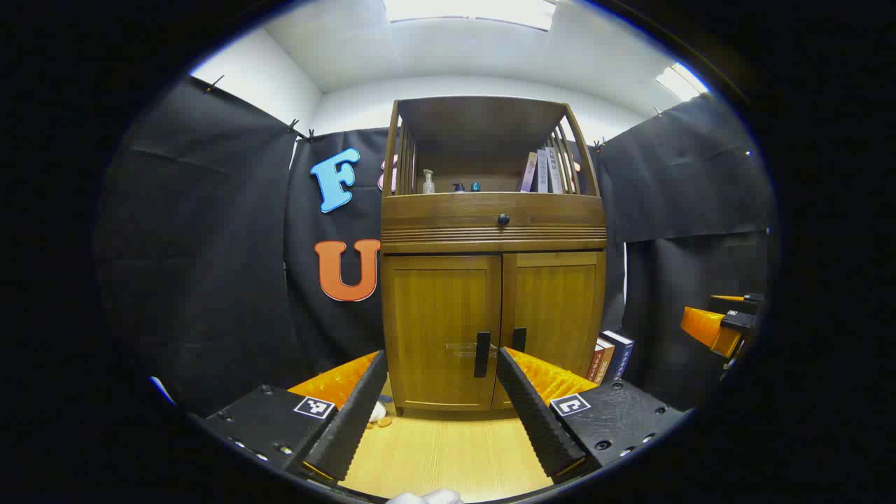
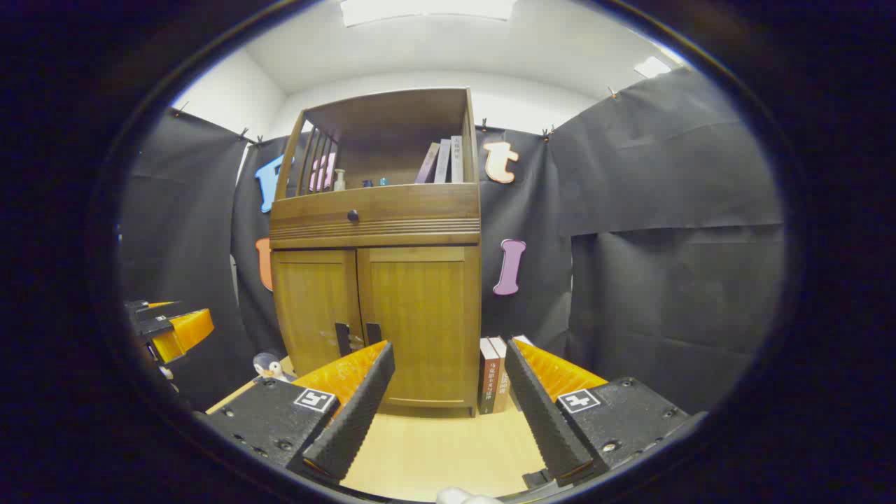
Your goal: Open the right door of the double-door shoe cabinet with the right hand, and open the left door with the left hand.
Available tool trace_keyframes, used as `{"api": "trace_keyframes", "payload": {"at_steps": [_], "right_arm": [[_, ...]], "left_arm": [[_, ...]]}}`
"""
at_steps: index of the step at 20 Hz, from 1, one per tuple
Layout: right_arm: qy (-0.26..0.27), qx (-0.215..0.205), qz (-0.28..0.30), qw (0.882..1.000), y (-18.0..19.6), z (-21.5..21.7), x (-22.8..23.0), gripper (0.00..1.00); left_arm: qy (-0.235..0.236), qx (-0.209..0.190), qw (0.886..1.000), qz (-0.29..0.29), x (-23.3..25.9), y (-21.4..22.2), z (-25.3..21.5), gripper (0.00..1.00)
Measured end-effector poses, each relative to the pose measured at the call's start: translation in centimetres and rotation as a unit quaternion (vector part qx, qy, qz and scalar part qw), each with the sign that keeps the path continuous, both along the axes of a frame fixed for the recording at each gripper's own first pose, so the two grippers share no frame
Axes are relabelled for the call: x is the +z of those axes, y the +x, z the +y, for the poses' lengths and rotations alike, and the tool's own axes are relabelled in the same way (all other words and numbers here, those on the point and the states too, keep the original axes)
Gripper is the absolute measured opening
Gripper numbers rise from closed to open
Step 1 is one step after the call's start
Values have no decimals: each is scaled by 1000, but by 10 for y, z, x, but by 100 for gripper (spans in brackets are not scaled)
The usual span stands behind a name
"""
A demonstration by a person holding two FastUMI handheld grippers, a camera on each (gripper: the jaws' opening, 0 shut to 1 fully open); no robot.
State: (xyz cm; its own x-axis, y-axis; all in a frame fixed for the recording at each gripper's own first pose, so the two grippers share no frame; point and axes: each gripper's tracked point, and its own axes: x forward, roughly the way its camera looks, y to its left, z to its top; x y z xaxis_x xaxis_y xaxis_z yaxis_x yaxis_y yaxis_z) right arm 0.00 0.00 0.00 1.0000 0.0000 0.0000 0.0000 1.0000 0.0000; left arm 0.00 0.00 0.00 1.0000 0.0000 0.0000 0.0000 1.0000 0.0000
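Black cloth walls surround you, and the brown wooden double-door shoe cabinet (image 1: 490, 280) stands at frame centre on the pale wooden floor (image 1: 448, 455), both doors closed. Your left gripper (image 1: 441, 392) and right gripper (image 2: 448, 392) have their fingers spread wide, holding nothing, short of the black door handles (image 1: 482, 353).

1. The left gripper view looks straight at the shoe cabinet (image 1: 493, 252) from low and near, about level with its door handles.
2. The right gripper view faces the same cabinet (image 2: 378, 255) from farther right, perhaps slightly farther back.
3. Both views share the cabinet front and the floor (image 1: 448, 448) before it.
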Motion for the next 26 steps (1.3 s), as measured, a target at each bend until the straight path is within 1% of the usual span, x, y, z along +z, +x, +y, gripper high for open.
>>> {"api": "trace_keyframes", "payload": {"at_steps": [11, 19, 26], "right_arm": [[-3, 8, 4, 1000, 9, -2, -1, 100], [-7, 2, 13, 1000, 13, 1, -5, 100], [-16, -9, 18, 1000, 22, 7, -7, 100]], "left_arm": [[5, 18, 1000, 9, -3, -5, 3, 96], [11, 12, 1000, 17, -4, -7, 3, 96], [13, 9, 1000, 21, -10, -23, 10, 96]]}}
